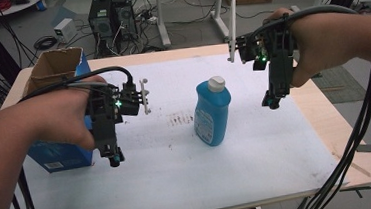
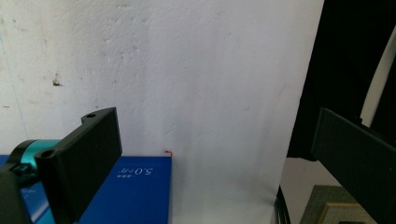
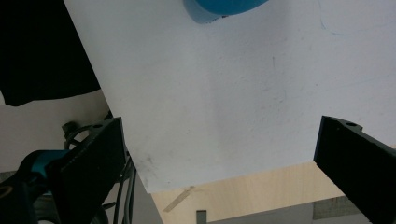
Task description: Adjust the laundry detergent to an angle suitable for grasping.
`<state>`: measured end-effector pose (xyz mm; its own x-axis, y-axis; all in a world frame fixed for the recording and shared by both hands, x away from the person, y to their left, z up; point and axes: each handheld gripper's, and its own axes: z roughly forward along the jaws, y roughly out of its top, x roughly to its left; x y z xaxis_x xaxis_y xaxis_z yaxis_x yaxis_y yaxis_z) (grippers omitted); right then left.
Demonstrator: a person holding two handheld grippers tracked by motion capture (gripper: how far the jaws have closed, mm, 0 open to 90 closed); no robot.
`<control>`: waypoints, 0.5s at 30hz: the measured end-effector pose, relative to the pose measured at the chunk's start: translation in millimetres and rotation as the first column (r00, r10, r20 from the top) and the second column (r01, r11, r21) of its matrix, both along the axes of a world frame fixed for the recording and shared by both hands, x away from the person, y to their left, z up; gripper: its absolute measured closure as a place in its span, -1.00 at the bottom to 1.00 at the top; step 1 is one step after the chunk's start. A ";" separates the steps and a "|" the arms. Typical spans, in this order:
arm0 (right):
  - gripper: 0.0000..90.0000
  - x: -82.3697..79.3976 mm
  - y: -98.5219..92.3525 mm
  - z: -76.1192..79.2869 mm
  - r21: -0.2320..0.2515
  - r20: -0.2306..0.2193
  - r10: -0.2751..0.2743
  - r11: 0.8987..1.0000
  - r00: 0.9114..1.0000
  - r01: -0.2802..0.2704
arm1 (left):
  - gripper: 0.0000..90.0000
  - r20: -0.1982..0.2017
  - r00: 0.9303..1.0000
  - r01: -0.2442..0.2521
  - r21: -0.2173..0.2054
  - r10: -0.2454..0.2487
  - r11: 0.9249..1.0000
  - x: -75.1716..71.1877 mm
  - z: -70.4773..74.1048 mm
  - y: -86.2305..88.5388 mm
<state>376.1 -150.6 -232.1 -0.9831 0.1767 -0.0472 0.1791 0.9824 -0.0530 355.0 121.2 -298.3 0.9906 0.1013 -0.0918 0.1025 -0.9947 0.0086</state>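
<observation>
A blue bottle point(image 1: 212, 113) with a white cap point(image 1: 216, 83) is seen standing upright near the middle of the white sheet point(image 1: 259, 169) that covers the table point(image 1: 363, 163). Its long axis runs vertically, and the cap points up; in the high view the label side is turned toward the person's side of the table. In the right gripper view, only the bottle's blue base point(image 3: 223, 9) is caught at the top edge.

The left gripper point(image 1: 113, 158) is held to the left of the bottle, well apart from it, in front of an open blue box point(image 1: 59, 154). Its jaws are spread wide in the left gripper view, and nothing is held between them; a corner of the blue box point(image 2: 133, 191) is seen beneath.

The right gripper point(image 1: 272, 100) is held to the right of the bottle, raised above the sheet and apart from it. Its jaws are likewise spread wide, with nothing gripped, and the sheet's edge and bare wood are seen between them.
</observation>
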 end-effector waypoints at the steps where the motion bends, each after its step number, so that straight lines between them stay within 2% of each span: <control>1: -0.97 -0.8 0.1 0.6 -0.003 0.000 -0.008 1.000 1.000 0.008 | -0.96 -0.004 1.000 0.003 0.006 -0.003 1.000 -0.2 0.4 -0.6; 14: -0.97 3.0 0.6 0.3 0.001 -0.003 -0.013 1.000 1.000 0.013 | -0.96 -0.001 1.000 0.006 0.000 -0.006 1.000 3.1 -0.1 0.9; 15: -0.97 4.8 0.0 0.5 -0.010 0.001 -0.008 1.000 1.000 0.008 | -0.96 -0.002 1.000 0.002 0.000 -0.002 1.000 3.6 -0.1 0.7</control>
<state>380.8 -150.6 -231.6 -0.9817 0.1840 -0.0498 0.1869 0.9804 -0.0629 358.6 121.9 -298.4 0.9906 0.0996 -0.0934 0.1009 -0.9949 0.0090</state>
